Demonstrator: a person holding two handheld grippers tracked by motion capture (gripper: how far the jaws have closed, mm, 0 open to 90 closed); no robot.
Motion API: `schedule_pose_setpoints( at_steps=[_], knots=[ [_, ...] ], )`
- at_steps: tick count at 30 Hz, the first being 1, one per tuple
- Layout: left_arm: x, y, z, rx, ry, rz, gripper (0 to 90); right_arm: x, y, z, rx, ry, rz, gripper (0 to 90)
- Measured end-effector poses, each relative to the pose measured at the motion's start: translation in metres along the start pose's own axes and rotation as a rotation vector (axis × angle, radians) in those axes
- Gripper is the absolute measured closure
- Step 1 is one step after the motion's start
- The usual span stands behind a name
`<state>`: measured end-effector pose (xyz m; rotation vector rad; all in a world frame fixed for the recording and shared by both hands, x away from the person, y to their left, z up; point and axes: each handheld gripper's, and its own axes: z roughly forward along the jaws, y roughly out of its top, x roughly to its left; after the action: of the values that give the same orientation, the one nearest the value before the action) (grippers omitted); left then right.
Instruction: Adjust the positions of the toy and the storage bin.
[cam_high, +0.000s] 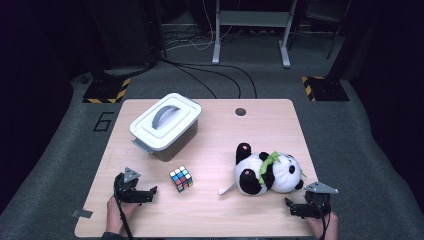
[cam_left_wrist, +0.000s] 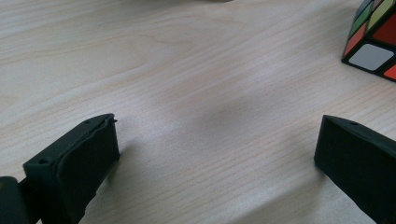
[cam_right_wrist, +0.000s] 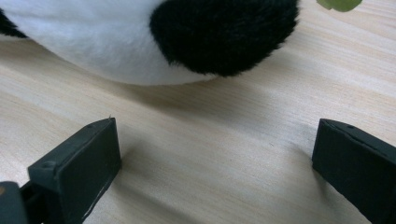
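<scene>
A plush panda (cam_high: 267, 172) lies on its back at the right of the wooden table (cam_high: 215, 130); its white body and a black ear (cam_right_wrist: 224, 32) loom close in the right gripper view. A colourful puzzle cube (cam_high: 181, 178) sits left of centre, and its corner (cam_left_wrist: 373, 42) shows at the upper right of the left gripper view. My left gripper (cam_high: 152, 192) rests low at the front left, open, pointing toward the cube, bare wood between its jaws (cam_left_wrist: 217, 154). At the front right my right gripper (cam_high: 290, 206) is open and empty (cam_right_wrist: 217, 154), just short of the panda.
A grey bin with a white handled lid (cam_high: 166, 122) stands at the back left. A round cable hole (cam_high: 240, 111) marks the table's far edge. Beyond the table are grey carpet, cables and stand legs with yellow-black bases.
</scene>
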<state>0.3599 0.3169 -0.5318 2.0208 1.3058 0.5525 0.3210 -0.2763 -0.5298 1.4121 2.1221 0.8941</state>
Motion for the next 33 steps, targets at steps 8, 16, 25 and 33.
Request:
schedule_pose_setpoints(
  at_steps=[8,16,25,33],
  knots=[
    [0.001,0.0,-0.001,-0.001,0.002,-0.018,0.1,0.0,0.0,0.0,0.0,0.0,0.001,0.3],
    [0.006,0.003,-0.006,0.0,-0.016,-0.032,0.1,0.0,0.0,0.0,0.0,0.0,0.0,0.3],
    [0.008,0.015,-0.024,-0.03,-0.009,-0.024,0.4,0.0,0.0,0.0,0.001,0.0,0.002,0.3],
    [0.008,0.041,-0.047,-0.054,-0.02,-0.01,0.8,0.0,0.0,0.0,0.001,0.001,0.004,0.3]
  ],
)
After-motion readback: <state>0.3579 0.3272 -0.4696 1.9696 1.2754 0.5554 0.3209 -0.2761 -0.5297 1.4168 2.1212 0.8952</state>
